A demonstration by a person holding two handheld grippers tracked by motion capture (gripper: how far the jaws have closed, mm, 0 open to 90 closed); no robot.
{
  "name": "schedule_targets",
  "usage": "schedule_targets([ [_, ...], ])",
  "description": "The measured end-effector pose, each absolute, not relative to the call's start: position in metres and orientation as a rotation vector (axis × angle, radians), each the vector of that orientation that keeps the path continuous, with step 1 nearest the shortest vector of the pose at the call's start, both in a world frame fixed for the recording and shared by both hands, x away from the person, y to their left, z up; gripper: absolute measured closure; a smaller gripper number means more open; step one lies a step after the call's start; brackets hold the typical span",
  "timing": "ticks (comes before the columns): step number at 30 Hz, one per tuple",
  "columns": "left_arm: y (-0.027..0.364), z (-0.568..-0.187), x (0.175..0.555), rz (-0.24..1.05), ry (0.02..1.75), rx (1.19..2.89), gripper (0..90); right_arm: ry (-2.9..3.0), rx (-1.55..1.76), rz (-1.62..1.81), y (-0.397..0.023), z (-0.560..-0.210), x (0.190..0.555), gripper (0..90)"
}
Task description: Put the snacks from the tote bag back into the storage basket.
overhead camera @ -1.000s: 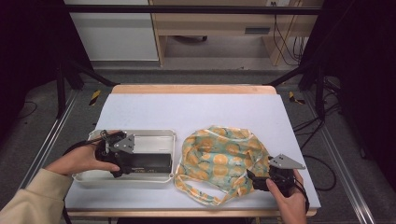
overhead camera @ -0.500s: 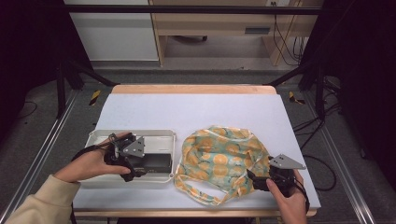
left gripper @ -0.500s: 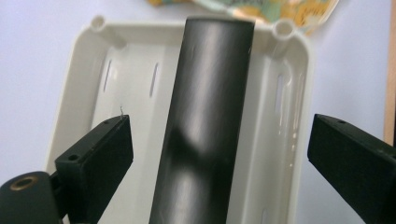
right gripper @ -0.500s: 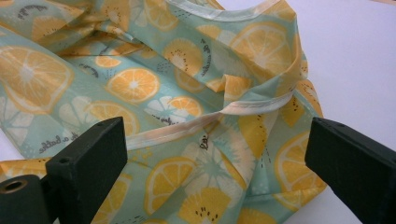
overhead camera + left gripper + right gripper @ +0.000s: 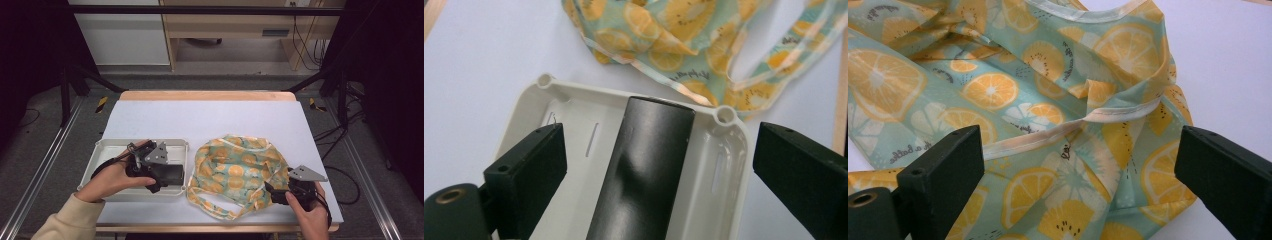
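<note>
**Soft cloth on the right, hard cylinder on the left: take each where it will hold**

Nearest you, your right gripper (image 5: 276,191) sits at the near right edge of the mint-green fabric bag printed with orange and lemon slices (image 5: 235,167), which lies crumpled on the white table (image 5: 215,117). In the right gripper view the jaws stand wide apart with nothing between them, and the pale stitched hem (image 5: 1058,131) crosses the gap between them. The cloth looks light, limp and thin, so it will likely sag and slide. Take it on that doubled hem or on a bunched fold, not on a single flat layer, which may slip out.

To the left, your left gripper (image 5: 167,181) hovers over the shallow white plastic tray (image 5: 107,147), just beside the bag. Its jaws too are spread wide, holding nothing, and the dark matt cylinder (image 5: 644,170) lies lengthwise in the tray between them. It looks rigid and smooth, so it may roll or twist. Close across its middle, square to its axis. Whether it is heavy cannot be told.

Farther off, the bag's loose strap (image 5: 794,52) trails on the table beyond the tray's corner.
</note>
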State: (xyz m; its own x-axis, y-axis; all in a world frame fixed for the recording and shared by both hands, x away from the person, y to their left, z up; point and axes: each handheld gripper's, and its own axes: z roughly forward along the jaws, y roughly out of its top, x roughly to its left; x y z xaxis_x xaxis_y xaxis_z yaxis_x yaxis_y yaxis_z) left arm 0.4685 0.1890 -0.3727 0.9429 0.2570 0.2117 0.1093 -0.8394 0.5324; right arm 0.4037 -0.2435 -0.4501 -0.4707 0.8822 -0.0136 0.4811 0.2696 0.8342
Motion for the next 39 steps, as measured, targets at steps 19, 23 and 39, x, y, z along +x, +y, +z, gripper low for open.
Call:
schedule_targets([
  [19, 0.215, -0.380, 0.480, 0.538, 0.706, 2.337, 7.1, 2.070, 1.206, 1.084, -0.241, -0.450, 0.403, 5.9],
  [23, 0.235, -0.385, 0.484, 0.576, 0.786, 2.305, 7.2, 2.068, 1.195, 1.083, -0.240, -0.449, 0.403, 6.0],
  [39, 0.301, -0.395, 0.494, 0.576, 1.012, 2.123, 6.3, 2.067, 1.190, 1.075, -0.240, -0.448, 0.403, 6.1],
])
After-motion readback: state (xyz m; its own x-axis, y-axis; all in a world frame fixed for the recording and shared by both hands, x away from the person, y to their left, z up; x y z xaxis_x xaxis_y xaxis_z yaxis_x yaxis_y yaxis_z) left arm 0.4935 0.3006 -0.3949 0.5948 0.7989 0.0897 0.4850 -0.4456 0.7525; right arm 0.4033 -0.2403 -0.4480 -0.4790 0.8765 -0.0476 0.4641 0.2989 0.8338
